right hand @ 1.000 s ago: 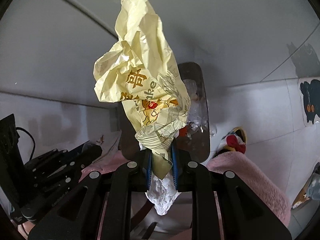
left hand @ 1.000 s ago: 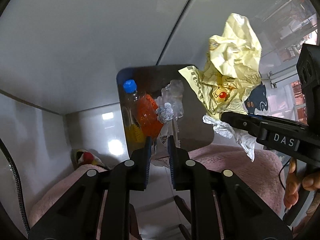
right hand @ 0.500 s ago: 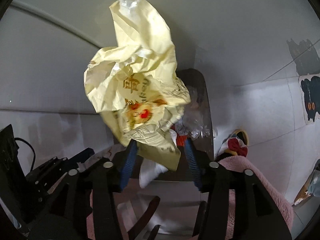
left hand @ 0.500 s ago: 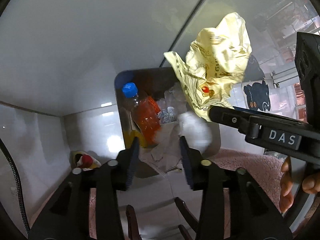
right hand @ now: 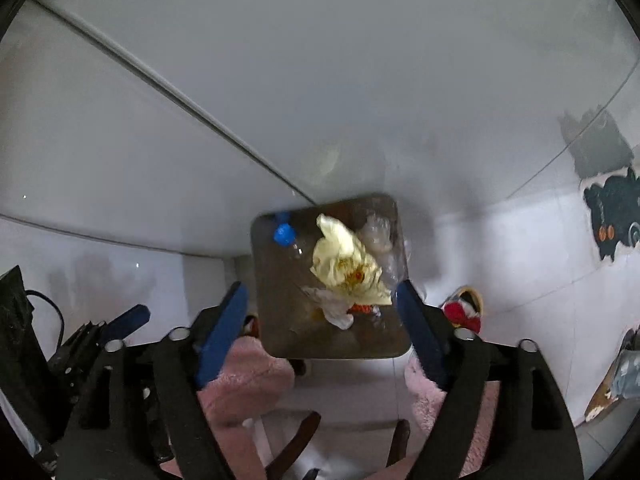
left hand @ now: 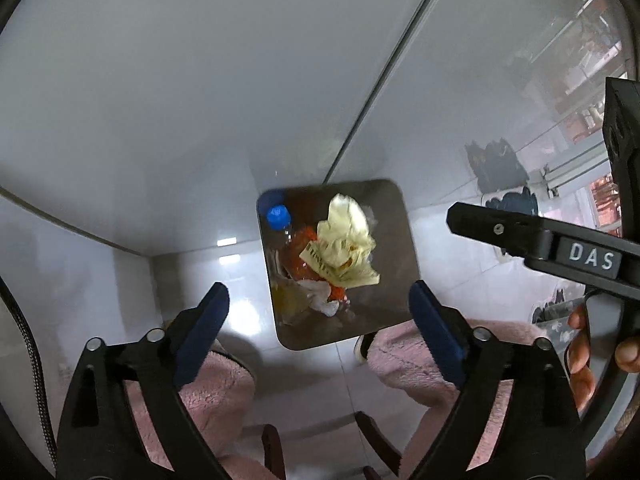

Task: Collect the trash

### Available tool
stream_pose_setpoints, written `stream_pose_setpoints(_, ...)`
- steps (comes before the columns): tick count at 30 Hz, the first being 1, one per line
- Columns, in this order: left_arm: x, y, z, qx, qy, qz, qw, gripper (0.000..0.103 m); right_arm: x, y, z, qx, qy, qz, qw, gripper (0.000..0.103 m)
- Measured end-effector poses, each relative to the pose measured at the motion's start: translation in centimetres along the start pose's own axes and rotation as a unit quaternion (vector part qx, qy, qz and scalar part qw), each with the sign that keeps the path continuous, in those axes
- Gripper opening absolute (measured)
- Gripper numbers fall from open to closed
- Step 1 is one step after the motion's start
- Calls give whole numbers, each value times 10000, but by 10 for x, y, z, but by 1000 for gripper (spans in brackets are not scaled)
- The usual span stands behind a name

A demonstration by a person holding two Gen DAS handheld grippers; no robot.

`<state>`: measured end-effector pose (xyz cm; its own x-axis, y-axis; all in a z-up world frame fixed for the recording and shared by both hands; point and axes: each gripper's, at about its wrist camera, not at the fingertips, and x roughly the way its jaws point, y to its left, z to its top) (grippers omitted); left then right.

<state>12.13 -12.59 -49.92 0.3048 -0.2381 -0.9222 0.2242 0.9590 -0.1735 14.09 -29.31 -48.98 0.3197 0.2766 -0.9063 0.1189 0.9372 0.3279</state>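
Observation:
A dark rectangular trash bin stands on the white floor below both grippers. In it lie a crumpled yellow wrapper, a bottle with a blue cap and orange contents, and a white tissue. My left gripper hangs high above the bin, its jaws opening, with nothing between them. The right wrist view shows the same bin, wrapper, tissue and some clear plastic. My right gripper is also opening, with nothing in it.
A person's pink fluffy legs flank the bin's near side. A hand holds the right gripper. A red and yellow slipper lies right of the bin. Black cat pictures mark the floor farther right. A white wall stands behind the bin.
Both grippers opened and rose. The yellow wrapper left the right gripper and the white tissue left the left one; both now lie in the bin.

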Motion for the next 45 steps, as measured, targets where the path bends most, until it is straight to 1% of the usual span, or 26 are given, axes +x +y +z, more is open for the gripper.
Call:
stream_pose_setpoints(1,-9,-1,0,18,-73,5,10000,93,-9,3,0,-29,-90,-10,10000,90)
stream_pose_setpoints(2,-20,-1,-1,44,-167,4,9999,95,-24,7,-1,-72,-227,-6,9997,94)
stream_pose_setpoints(3,-31,-2,-1,70,-254,9,9997,95,-38,11,-1,-102,-365,14,9993,99)
stream_pose_setpoints(7,-86,0,-1,86,-689,112,9975,95,-90,26,-3,-280,-921,37,9953,99)
stream_pose_setpoints(9,-113,3,-1,74,-936,196,9954,95,-122,39,-6,-438,-1242,-104,9912,100)
stream_pose_setpoints(13,-176,0,-2,87,-1542,381,9873,95,-172,56,-20,-615,-1822,-176,9812,100)
stream_pose_setpoints(15,-199,-1,-5,91,-1781,444,9830,95,-201,64,-27,-712,-2095,-310,9747,100)
stream_pose_setpoints(19,-253,-6,-12,33,-2321,552,9711,95,-247,73,-39,-820,-2582,-428,9617,100)
stream_pose_setpoints(21,-275,-12,-15,57,-2543,595,9653,95,-273,78,-46,-874,-2897,-467,9520,100)
stream_pose_setpoints(22,-291,-16,-17,110,-2723,643,9600,95,-285,80,-49,-896,-3021,-481,9478,100)
stream_pose_setpoints(24,-313,-23,-21,149,-2951,737,9525,95,-308,86,-55,-944,-3299,-529,9378,100)
stream_pose_setpoints(26,-341,-29,-26,160,-3213,896,9426,95,-334,93,-63,-1025,-3570,-577,9267,100)
stream_pose_setpoints(31,-385,-39,-40,94,-3541,1062,9291,95,-374,109,-83,-1143,-4036,-734,9048,100)
stream_pose_setpoints(35,-411,-46,-50,150,-3784,1140,9185,95,-396,115,-98,-1100,-4271,-680,8949,100)
stream_pose_setpoints(41,-442,-51,-64,96,-4272,1417,8929,95,-414,123,-112,-1183,-4469,-722,8838,100)
stream_pose_setpoints(43,-449,-52,-69,87,-4387,1505,8859,95,-418,124,-116,-1186,-4522,-725,8810,100)
stream_pose_setpoints(45,-455,-54,-73,97,-4469,1523,8815,95,-422,125,-120,-1209,-4572,-680,8785,100)
